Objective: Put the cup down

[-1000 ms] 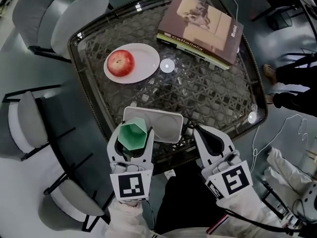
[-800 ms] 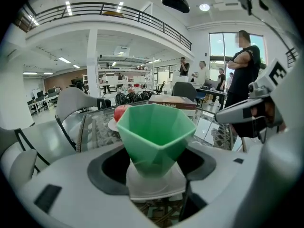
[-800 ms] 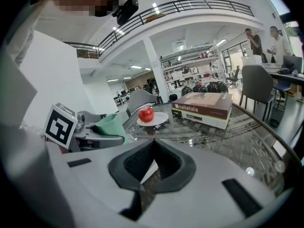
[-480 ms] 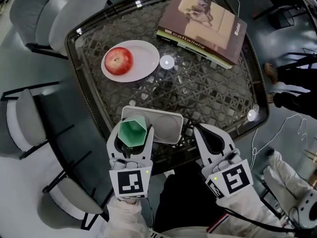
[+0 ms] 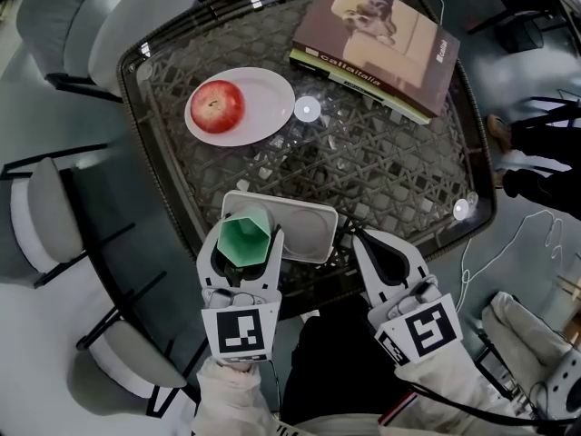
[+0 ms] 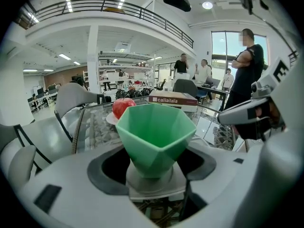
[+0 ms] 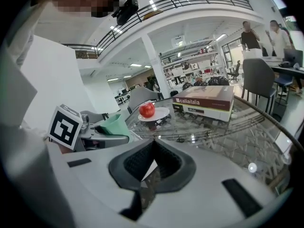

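Holding the green cup (image 6: 156,132), the left claw (image 5: 244,242) is clamped on its sides. The cup is at the left end of the white tray (image 5: 309,232), at the table's (image 5: 390,166) 6 o'clock edge. The right claw (image 5: 365,242) has its jaws together, empty.

Book spine (image 5: 352,64): white lettering reads "caliaitalia", sharp in both gripper views, same word legible in head view. Short white word on book cover, right edge: too small, perhaps a brand name, not readable. Cube on left gripper (image 5: 245,240): black-and-white square marker, pattern only. Cube on right gripper (image 5: 370,242): same kind of marker.
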Available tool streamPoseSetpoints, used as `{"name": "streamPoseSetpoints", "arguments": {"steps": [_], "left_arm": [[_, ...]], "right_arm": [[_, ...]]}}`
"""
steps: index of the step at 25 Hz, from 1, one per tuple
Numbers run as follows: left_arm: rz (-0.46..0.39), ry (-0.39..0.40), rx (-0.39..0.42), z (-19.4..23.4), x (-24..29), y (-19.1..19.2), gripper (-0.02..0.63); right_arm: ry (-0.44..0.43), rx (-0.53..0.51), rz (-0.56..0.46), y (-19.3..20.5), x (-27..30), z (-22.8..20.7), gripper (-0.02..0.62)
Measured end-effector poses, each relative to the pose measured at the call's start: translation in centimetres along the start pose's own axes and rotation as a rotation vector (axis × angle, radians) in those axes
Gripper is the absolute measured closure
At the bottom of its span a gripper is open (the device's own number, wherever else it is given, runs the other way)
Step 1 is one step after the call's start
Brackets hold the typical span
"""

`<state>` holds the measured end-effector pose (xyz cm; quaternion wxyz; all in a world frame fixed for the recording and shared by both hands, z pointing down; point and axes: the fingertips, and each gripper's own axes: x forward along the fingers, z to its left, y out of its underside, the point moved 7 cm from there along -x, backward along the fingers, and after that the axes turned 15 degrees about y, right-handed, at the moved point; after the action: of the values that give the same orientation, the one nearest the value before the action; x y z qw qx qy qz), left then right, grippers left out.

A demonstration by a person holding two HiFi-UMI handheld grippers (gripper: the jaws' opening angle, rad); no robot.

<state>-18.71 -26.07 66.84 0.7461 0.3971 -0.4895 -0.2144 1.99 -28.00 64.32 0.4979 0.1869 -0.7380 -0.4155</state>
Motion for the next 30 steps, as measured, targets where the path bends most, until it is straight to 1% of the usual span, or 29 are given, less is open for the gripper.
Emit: {"name": "streamPoseSetpoints", "arguments": {"steps": [11,17,22,25,26,27,30], "left_arm": [[-0.026,0.022,0.013,-0.1,0.1,0.0,0.293],[0.005,0.042,0.019,-0.2,0.4,0.5,0.293],[0.015,0.035,0.004,-0.3,0.5,0.8,0.291],[-0.002,0.024,-0.024,-0.2,0.4,0.8,0.29],[-0.008,0.02,-0.029,-0.2,0.3,0.8,0.285],[-0.009,0.019,-0.031,-0.2,0.3,0.9,0.261],[-0.006,0.017,-0.033,-0.1,0.3,1.1,0.225]], "right_arm": [[-0.01,0.001,0.014,0.4,0.2,0.2,0.589],[-0.011,0.015,0.025,1.0,0.2,0.0,0.589],[-0.01,0.008,0.025,1.0,0.2,-0.2,0.589],[-0.007,0.006,0.029,1.1,0.1,-0.4,0.589],[-0.006,0.005,0.029,1.2,0.1,-0.4,0.589],[-0.006,0.004,0.029,1.2,0.0,-0.4,0.589],[-0.003,0.003,0.032,1.5,-0.2,-0.4,0.589]]}}
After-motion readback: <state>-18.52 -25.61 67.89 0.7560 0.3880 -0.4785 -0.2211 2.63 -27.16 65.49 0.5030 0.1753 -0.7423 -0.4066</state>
